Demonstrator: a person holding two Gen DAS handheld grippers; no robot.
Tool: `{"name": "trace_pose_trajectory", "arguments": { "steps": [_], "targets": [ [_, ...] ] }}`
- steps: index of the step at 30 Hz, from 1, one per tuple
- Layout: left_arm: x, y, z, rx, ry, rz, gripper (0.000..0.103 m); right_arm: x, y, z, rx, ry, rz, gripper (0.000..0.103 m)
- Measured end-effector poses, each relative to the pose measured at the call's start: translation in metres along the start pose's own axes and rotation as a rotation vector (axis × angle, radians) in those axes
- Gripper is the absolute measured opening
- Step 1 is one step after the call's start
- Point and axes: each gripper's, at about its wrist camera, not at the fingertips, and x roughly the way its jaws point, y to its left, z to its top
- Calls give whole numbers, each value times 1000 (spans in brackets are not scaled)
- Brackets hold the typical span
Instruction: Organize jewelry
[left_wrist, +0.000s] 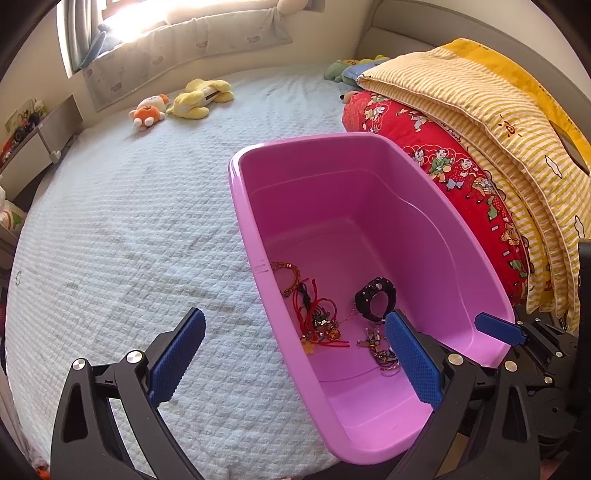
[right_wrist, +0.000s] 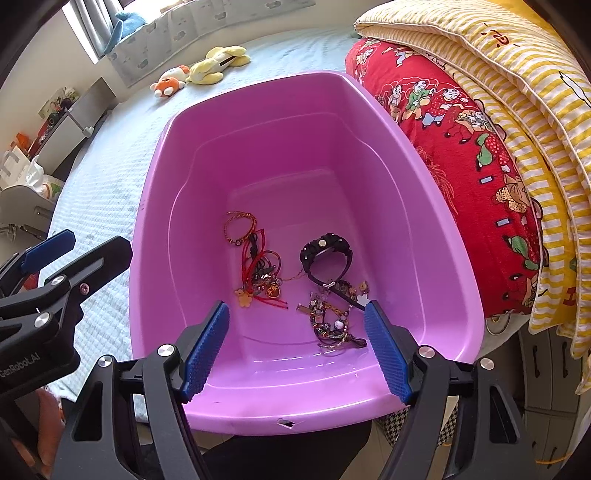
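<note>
A pink plastic tub (left_wrist: 436, 236) (right_wrist: 436, 192) stands on the bed and holds jewelry. In it lie a black watch (left_wrist: 376, 298) (right_wrist: 327, 255), a tangle of red cord bracelets with charms (left_wrist: 318, 320) (right_wrist: 260, 273), a thin braided bracelet (left_wrist: 286, 275) (right_wrist: 240, 226) and a beaded bracelet pile (left_wrist: 380, 349) (right_wrist: 330, 325). My left gripper (left_wrist: 295, 362) is open and empty, straddling the tub's left wall near its front. My right gripper (right_wrist: 297, 345) is open and empty, above the tub's near end; one of its fingertips (left_wrist: 498, 328) shows in the left wrist view.
A white quilted bed cover (left_wrist: 129, 240) stretches left of the tub. A red patterned quilt (left_wrist: 443, 166) (right_wrist: 461, 147) and yellow striped blankets (left_wrist: 498, 110) are stacked right of the tub. Plush toys (left_wrist: 173, 105) (right_wrist: 203, 72) lie at the far side. The left gripper's body (right_wrist: 44, 295) is at the tub's left.
</note>
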Motion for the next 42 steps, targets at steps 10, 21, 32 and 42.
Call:
{"name": "trace_pose_trajectory", "arguments": {
  "steps": [10, 21, 32, 42],
  "targets": [
    [-1, -1, -1, 2, 0, -1, 96, 0, 1, -1, -2, 1, 2, 72],
    [-1, -2, -3, 5, -1, 5, 96, 2, -1, -2, -2, 5, 6, 73],
    [1, -2, -7, 8, 6, 2, 96, 7, -4, -2, -1, 13, 7, 73],
    [7, -2, -7, 9, 25, -15, 96, 10, -3, 0, 0, 20, 8, 73]
  ]
}}
